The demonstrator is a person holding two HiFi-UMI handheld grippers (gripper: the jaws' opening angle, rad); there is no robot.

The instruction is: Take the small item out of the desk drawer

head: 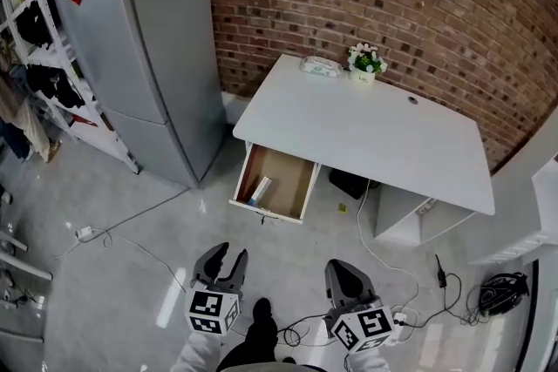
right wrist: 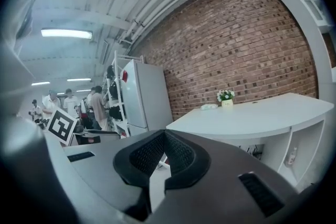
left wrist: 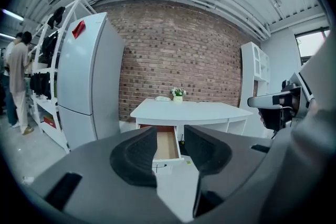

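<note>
The white desk [head: 366, 126] stands against the brick wall, and its wooden drawer [head: 272, 184] is pulled out at the left end. A small white and blue item [head: 260, 188] lies in the drawer's left part. Both grippers hover low over the floor, well short of the desk. My left gripper [head: 231, 255] is open with nothing between its jaws; in the left gripper view [left wrist: 169, 134] the drawer [left wrist: 167, 145] shows through the gap. My right gripper [head: 340, 267] is shut and empty, its tips meeting in the right gripper view [right wrist: 164, 134].
A grey fridge [head: 148, 39] stands left of the desk, with a clothes rack [head: 35, 30] beyond it. A flower pot [head: 365, 64] and a clear packet [head: 319, 65] sit at the desk's back edge. Cables [head: 418, 274] trail over the floor at the right. People [right wrist: 94, 105] stand far off.
</note>
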